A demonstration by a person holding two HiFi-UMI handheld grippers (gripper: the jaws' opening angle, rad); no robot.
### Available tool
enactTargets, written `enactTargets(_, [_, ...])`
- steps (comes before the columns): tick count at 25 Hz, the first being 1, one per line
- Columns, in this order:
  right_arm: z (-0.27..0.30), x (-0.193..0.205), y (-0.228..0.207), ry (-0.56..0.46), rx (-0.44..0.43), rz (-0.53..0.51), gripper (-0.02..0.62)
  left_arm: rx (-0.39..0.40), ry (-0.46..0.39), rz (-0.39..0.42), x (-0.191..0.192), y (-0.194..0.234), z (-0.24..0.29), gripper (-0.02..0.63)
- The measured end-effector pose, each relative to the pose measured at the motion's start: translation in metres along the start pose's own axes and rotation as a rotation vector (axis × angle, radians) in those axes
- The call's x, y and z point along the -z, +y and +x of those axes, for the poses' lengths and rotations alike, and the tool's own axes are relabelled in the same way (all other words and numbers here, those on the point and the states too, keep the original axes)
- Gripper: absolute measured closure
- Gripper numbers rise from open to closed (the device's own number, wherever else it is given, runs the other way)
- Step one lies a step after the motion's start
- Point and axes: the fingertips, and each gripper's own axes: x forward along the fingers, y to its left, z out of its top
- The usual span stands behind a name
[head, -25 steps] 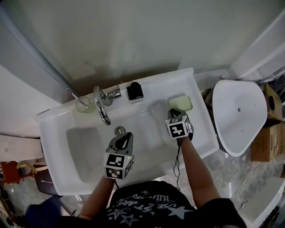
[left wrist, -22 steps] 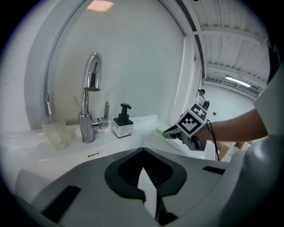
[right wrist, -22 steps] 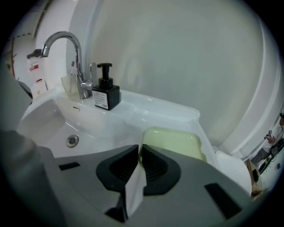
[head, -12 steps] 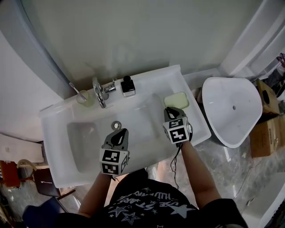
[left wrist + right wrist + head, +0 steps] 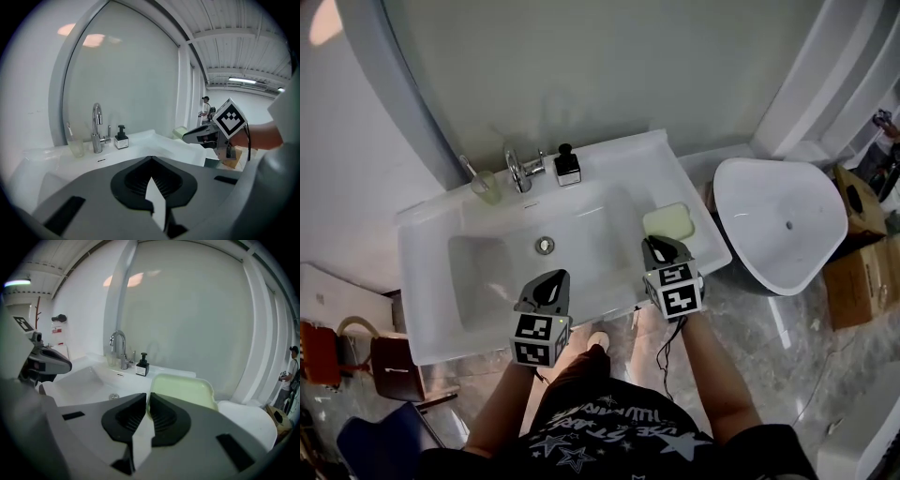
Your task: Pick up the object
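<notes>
A pale green soap box [image 5: 667, 221] lies on the right rim of the white sink [image 5: 422, 220]; the right gripper view shows it [image 5: 180, 390] just beyond the jaws. My right gripper [image 5: 661, 246] hovers near the sink's front right edge, a little short of the box, shut with nothing between its pads. My left gripper [image 5: 551, 284] hangs over the sink's front edge, shut and empty too. The left gripper view shows the right gripper [image 5: 187, 137] ahead of the green box [image 5: 179, 132].
A chrome faucet [image 5: 517, 169], a black soap dispenser [image 5: 567, 165] and a cup with a toothbrush [image 5: 485, 184] stand along the back rim. A white tub-like fixture [image 5: 778, 225] sits right of the sink, a cardboard box [image 5: 853, 272] beyond it. A chair [image 5: 394, 370] is at lower left.
Both grippers have drawn back from over the basin toward the sink's front edge. The right gripper now sits a little farther from the green box. Both jaws stayed shut.
</notes>
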Motion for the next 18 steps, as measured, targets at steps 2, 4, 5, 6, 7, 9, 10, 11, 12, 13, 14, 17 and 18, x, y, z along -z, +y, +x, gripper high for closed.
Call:
enactTargets(2, [-0.020,0.008,0.009,-0.016,-0.002,0.003,0.557,-0.006,-0.009,0.004,0.006,-0.009,-0.017,0.591])
enactTargets(4, [-0.040,0.018,0.018,-0.029,0.000,0.005,0.557,-0.012,-0.012,0.007,0.014,-0.018,-0.035,0.591])
enactTargets(5, [-0.050,0.023,0.023,-0.035,-0.001,0.011,0.557,-0.014,-0.012,0.006,0.018,-0.023,-0.044,0.591])
enactTargets(6, [-0.061,0.027,0.028,-0.040,-0.003,0.021,0.557,-0.015,-0.011,0.005,0.023,-0.028,-0.053,0.591])
enactTargets(7, [-0.072,0.033,0.034,-0.045,-0.006,0.029,0.557,-0.016,-0.010,0.005,0.027,-0.033,-0.062,0.591])
enactTargets(9, [-0.089,0.047,0.043,-0.051,-0.007,0.037,0.557,-0.017,-0.006,0.008,0.037,-0.044,-0.078,0.591])
enactTargets(10, [-0.097,0.054,0.047,-0.051,-0.007,0.043,0.557,-0.018,-0.002,0.008,0.043,-0.049,-0.086,0.591])
enactTargets(11, [-0.105,0.062,0.052,-0.049,-0.009,0.054,0.557,-0.018,0.003,0.007,0.049,-0.054,-0.094,0.591])
enactTargets(12, [-0.112,0.068,0.057,-0.048,-0.011,0.068,0.557,-0.018,0.010,0.007,0.055,-0.058,-0.102,0.591])
enactTargets(13, [-0.119,0.074,0.062,-0.048,-0.015,0.082,0.557,-0.020,0.019,0.005,0.061,-0.062,-0.110,0.591])
enactTargets(14, [-0.125,0.079,0.066,-0.046,-0.017,0.092,0.557,-0.023,0.026,0.001,0.067,-0.065,-0.118,0.591])
enactTargets(17, [-0.137,0.092,0.077,-0.042,-0.022,0.099,0.557,-0.028,0.042,-0.025,0.077,-0.072,-0.136,0.591])
enactTargets(18, [-0.139,0.096,0.080,-0.040,-0.023,0.099,0.557,-0.029,0.042,-0.028,0.079,-0.073,-0.141,0.591])
